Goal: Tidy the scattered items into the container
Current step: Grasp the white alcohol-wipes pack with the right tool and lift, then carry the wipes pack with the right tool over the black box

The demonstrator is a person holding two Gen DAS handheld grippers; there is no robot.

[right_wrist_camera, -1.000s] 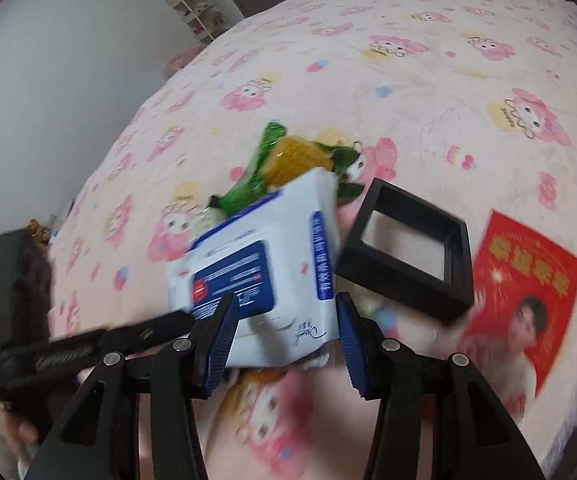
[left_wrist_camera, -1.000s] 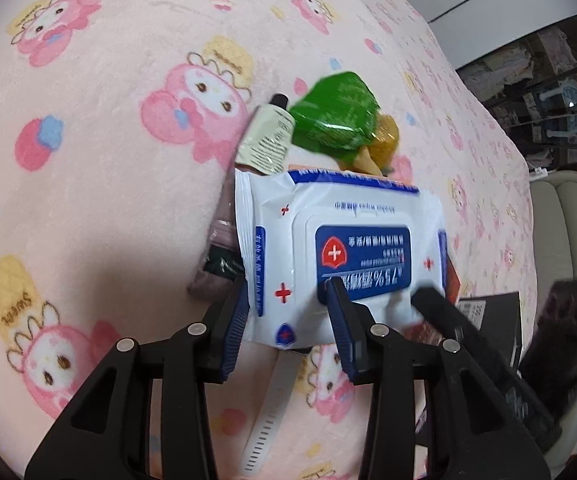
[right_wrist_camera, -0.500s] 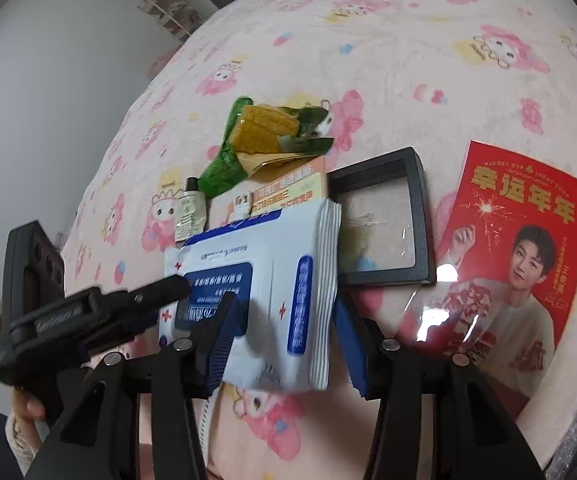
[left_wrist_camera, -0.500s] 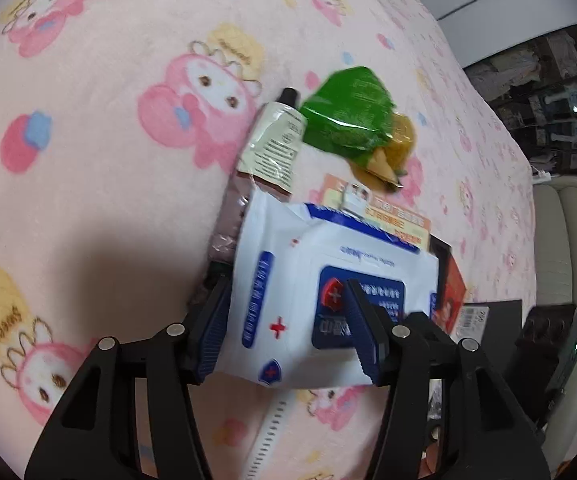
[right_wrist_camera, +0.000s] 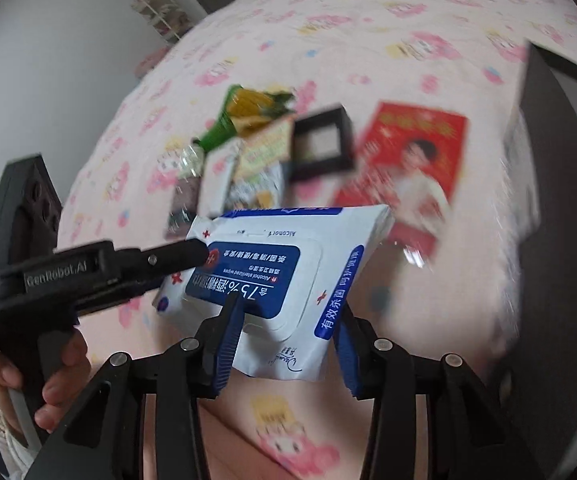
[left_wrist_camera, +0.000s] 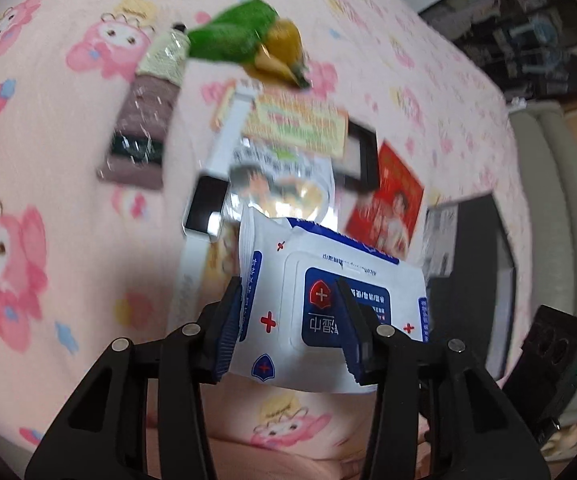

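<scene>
Blurred bedspread (left_wrist_camera: 68, 260) clutter behind wipes pack (left_wrist_camera: 328, 292)

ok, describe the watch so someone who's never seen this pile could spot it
Start at the pink cartoon-print blanket and find the cluster of clutter in its middle. On the cluster's left edge, right of the brown sachet, lies the watch: a dark, glossy rectangular face on a long white strap running up and down. It is the only strapped item there; its neighbours are flat packets and cards.

Black hand-held gripper (left_wrist_camera: 291, 322) — blue ribbed pads (left_wrist_camera: 233, 322), silver screws, perhaps plastic.
</scene>
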